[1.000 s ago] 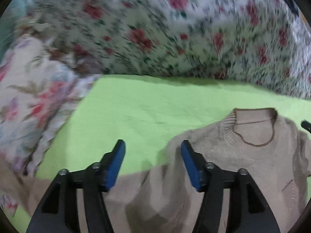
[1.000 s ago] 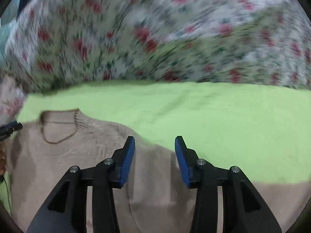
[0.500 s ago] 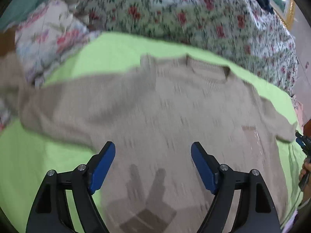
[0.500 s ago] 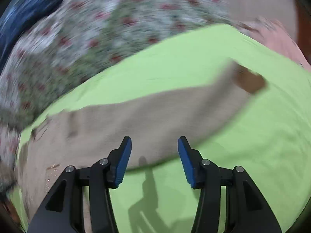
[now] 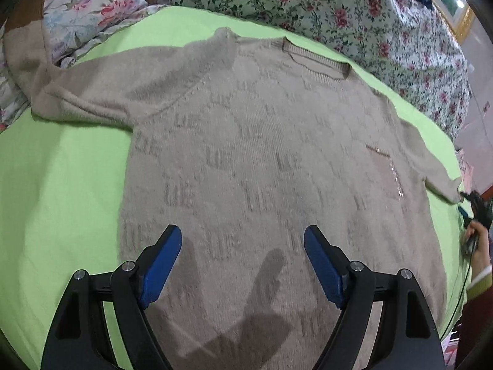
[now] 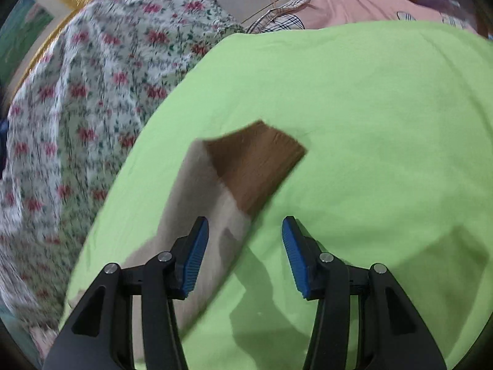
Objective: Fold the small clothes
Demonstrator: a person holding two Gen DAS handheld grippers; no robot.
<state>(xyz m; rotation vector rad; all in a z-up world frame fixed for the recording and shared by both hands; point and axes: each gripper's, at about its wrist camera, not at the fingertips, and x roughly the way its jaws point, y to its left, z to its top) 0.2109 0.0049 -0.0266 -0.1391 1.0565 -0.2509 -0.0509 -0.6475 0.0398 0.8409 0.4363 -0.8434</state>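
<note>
A beige knit sweater point(image 5: 265, 154) lies flat, front up, on a lime green sheet point(image 5: 61, 191), collar at the far side. My left gripper point(image 5: 242, 256) is open and empty above the sweater's lower body. One sleeve stretches left to a brown cuff point(image 5: 27, 12) on the floral bedding. In the right wrist view my right gripper point(image 6: 245, 246) is open and empty above the other sleeve point(image 6: 197, 203), whose brown cuff point(image 6: 255, 160) lies ahead of the fingers. The right gripper also shows at the left wrist view's right edge point(image 5: 474, 206).
Floral bedding point(image 5: 354, 15) is heaped along the far side of the sheet and at the left point(image 5: 86, 3). Pink and checked clothes point(image 6: 354, 3) lie beyond the sheet point(image 6: 385, 108) in the right wrist view. A gold picture frame point(image 6: 52, 6) stands at the far left.
Both grippers have pulled back and up from the sweater's shoulders. The left now looks over the whole body; the right has swung out along the sleeve to its cuff.
</note>
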